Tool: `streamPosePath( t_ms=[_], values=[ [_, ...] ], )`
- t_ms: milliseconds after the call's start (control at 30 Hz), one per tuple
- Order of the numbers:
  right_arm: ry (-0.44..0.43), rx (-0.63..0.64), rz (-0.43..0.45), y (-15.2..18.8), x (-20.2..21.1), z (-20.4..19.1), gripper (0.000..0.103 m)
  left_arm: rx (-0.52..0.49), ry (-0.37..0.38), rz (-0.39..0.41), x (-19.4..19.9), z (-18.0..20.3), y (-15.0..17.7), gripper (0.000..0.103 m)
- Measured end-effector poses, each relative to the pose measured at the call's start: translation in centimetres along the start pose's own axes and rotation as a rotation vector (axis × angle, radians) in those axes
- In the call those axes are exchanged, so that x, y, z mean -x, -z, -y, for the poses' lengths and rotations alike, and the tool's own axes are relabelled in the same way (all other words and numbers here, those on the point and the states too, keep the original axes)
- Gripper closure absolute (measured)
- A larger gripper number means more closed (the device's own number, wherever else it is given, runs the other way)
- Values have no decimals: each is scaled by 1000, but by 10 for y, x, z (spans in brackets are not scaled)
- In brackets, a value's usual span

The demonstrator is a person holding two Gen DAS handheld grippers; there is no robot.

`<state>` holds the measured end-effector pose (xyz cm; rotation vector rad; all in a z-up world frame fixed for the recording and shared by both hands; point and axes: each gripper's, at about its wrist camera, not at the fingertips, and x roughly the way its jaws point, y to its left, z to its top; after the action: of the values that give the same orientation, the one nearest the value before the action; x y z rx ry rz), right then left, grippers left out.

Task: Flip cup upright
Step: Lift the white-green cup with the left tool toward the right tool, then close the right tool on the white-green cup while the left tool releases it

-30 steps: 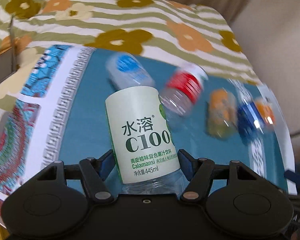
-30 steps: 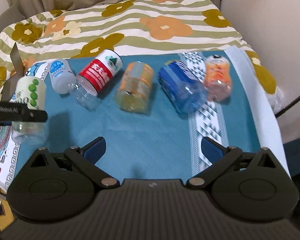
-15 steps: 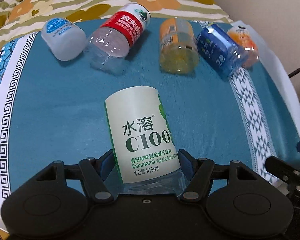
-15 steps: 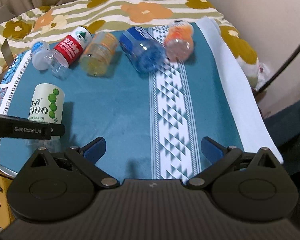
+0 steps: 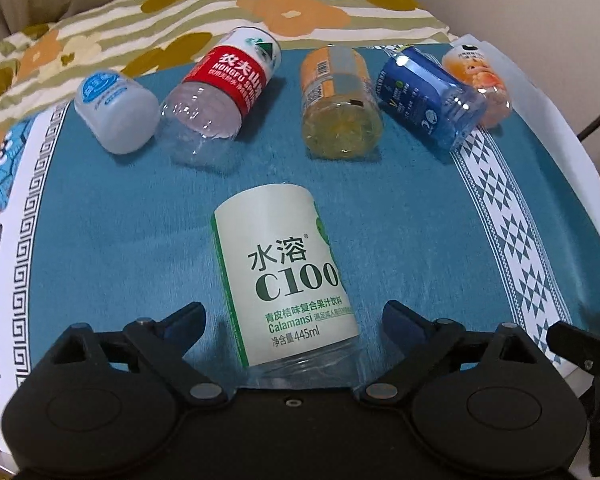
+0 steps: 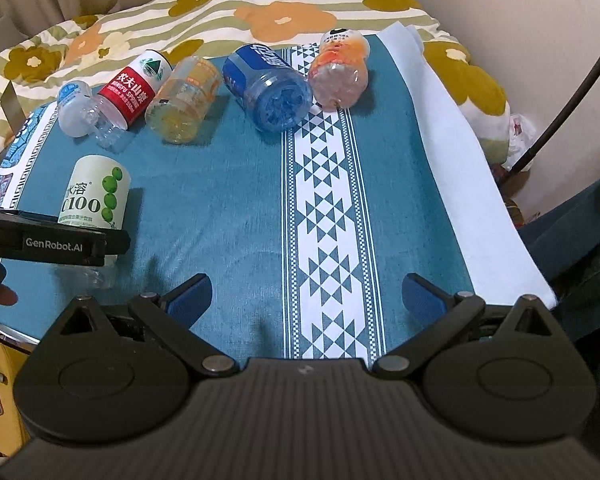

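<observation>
A green-and-white C100 bottle cup (image 5: 284, 280) stands upright on the teal cloth (image 5: 400, 220), between the fingers of my left gripper (image 5: 294, 318). The left gripper is open, with gaps on both sides of the cup. The cup also shows at the left of the right wrist view (image 6: 96, 200), behind the left gripper's body (image 6: 56, 242). My right gripper (image 6: 306, 296) is open and empty above the cloth's near edge. Several cut bottle cups lie on their sides at the back: white (image 5: 114, 112), red (image 5: 224, 92), yellow (image 5: 340, 108), blue (image 5: 424, 100), orange (image 5: 480, 80).
The cloth covers a small table in front of a flowered bed cover (image 5: 260, 12). A white patterned band (image 6: 324, 200) runs down the cloth. The table's right edge (image 6: 496, 216) drops off beside a wall, with a dark cable (image 6: 572, 92) there.
My left gripper has opened and let go of the C100 cup, which now stands on the cloth. The right gripper has drawn back slightly and stays open.
</observation>
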<state>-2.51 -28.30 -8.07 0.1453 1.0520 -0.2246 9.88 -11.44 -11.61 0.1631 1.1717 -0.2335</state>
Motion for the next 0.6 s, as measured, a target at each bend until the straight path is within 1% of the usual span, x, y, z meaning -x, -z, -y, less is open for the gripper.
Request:
streamPosePath(
  t_ms=[167,267,333,400,500,600],
  values=[
    [-5,14,9,-2,4,1,0,8,-2,37,12,4,3,5],
    [-15,32,14,-9,10,-1,0,39,-7,68,31,3,8,0],
    [-32,57,21,-17,16,-5,0,64,-10,96,47,1,11,0],
    [-48,87,29,-27,21,-12,0,85,-25,117,61,-6,16,0],
    [-82,132,30,-43,26,-29,0,113,-49,130,78,-21,26,0],
    [-140,145,-2,-60,24,-48,0,143,-47,138,93,-45,39,0]
  ],
)
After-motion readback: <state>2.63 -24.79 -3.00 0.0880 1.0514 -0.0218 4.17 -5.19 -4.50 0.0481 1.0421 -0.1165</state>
